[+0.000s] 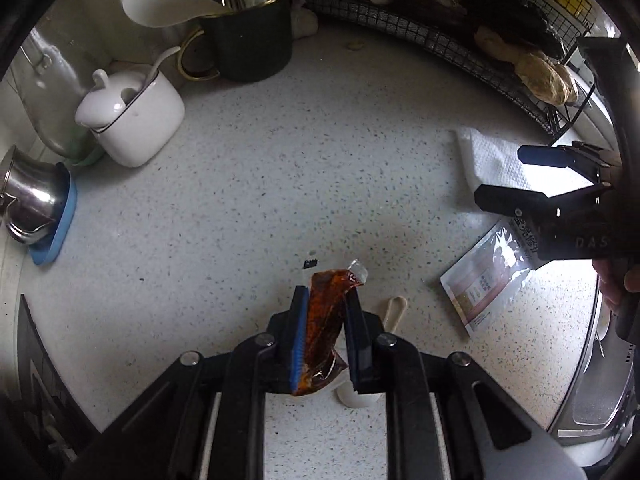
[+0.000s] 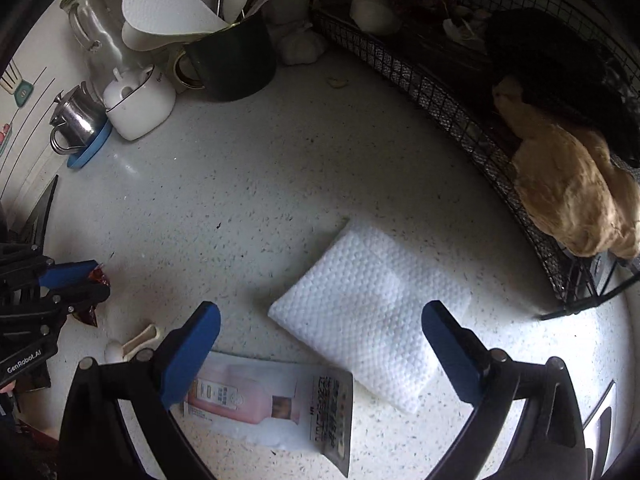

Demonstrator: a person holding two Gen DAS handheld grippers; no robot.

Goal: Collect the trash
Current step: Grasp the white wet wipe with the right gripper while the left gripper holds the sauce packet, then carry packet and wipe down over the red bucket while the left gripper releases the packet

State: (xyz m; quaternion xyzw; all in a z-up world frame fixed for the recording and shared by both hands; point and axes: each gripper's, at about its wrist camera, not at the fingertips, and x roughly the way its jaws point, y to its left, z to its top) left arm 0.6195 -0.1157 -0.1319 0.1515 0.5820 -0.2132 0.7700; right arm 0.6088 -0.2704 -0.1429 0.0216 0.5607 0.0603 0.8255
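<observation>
My left gripper is shut on a brown sauce packet and holds it just above the speckled counter. The same gripper and packet show at the left edge of the right wrist view. My right gripper stands open over a folded white paper towel, pads not touching it. It also shows at the right of the left wrist view as the right gripper over the paper towel. An empty printed pouch lies flat beside the towel.
A small cream plastic spoon and a tiny black scrap lie near the left gripper. A dark mug of utensils, a white lidded pot and a steel jug on a blue coaster line the back left. A wire basket curves along the right.
</observation>
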